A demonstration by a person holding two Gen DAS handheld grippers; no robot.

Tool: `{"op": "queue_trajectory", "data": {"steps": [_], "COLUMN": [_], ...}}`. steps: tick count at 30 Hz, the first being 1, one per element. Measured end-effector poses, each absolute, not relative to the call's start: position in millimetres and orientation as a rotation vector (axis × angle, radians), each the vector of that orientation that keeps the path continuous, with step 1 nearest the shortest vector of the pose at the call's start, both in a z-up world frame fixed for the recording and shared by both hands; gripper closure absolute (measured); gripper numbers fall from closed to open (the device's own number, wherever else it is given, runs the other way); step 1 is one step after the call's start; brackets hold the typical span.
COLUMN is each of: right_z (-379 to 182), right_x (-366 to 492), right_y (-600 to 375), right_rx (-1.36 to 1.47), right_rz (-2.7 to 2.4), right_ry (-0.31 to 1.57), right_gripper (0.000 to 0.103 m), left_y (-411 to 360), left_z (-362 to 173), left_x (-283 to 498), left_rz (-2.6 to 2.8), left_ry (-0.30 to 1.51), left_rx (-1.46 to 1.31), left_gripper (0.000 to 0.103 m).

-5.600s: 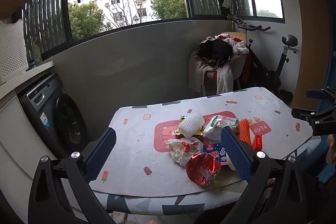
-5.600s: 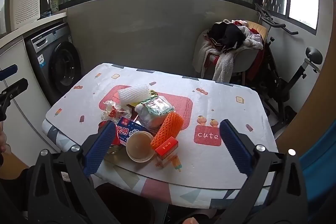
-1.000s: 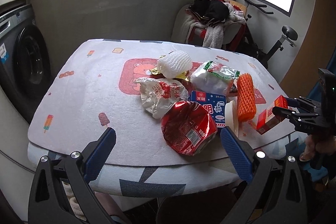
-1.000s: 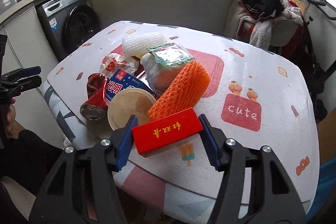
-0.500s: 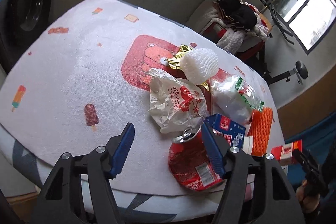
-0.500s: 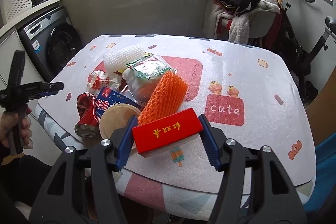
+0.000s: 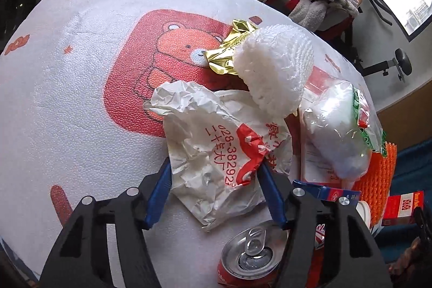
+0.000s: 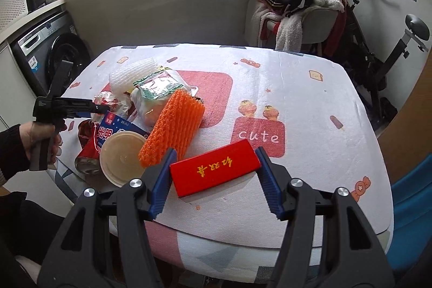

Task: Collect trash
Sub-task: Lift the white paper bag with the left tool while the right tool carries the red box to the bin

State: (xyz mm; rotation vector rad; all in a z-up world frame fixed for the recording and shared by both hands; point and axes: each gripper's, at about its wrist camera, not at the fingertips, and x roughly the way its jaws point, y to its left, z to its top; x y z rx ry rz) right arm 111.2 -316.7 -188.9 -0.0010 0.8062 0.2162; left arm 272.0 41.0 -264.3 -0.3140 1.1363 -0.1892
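From your left gripper point(image 7: 216, 186), the wrapper point(image 7: 216, 147) lies between the jaws, foam net point(image 7: 272, 69) at one o'clock, can point(image 7: 253, 255) just below.

Black hand-held gripper point(image 8: 213, 174) frames, ribbed blue pads, silver screws.

Beyond the fingers, a grey front-loading washing machine point(image 8: 51, 56) stands far left; a chair heaped with clothes point(image 8: 294, 15) and a black exercise bike point(image 8: 388, 45) stand far right.
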Motion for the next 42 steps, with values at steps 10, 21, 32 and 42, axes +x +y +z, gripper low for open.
{"op": "queue_trajectory", "data": {"steps": [10, 21, 32, 42], "right_z": [-180.8, -171.6, -167.1, -171.0], "right_x": [109.9, 85.2, 56.6, 44.4], "right_y": [-305.4, -268.0, -239.3, -226.6], "right_rx": [0.007, -0.010, -0.040, -0.059], "right_rz": [0.236, 0.300, 0.355, 0.381], "right_ry": [0.791, 0.785, 0.783, 0.798], "right_gripper": [0.043, 0.043, 0.043, 0.043], "left_y": [86.5, 81.9, 21.4, -56.5], "left_z": [-222.5, -171.1, -175.7, -231.2], "left_x": [253.2, 161.2, 38.2, -24.6], "left_rz": [-0.113, -0.147, -0.298, -0.509], "left_ry": [1.038, 0.923, 0.854, 0.942], "left_rx": [-0.268, -0.097, 0.071, 0.235], "left_gripper": [0.059, 0.059, 0.058, 0.056]}}
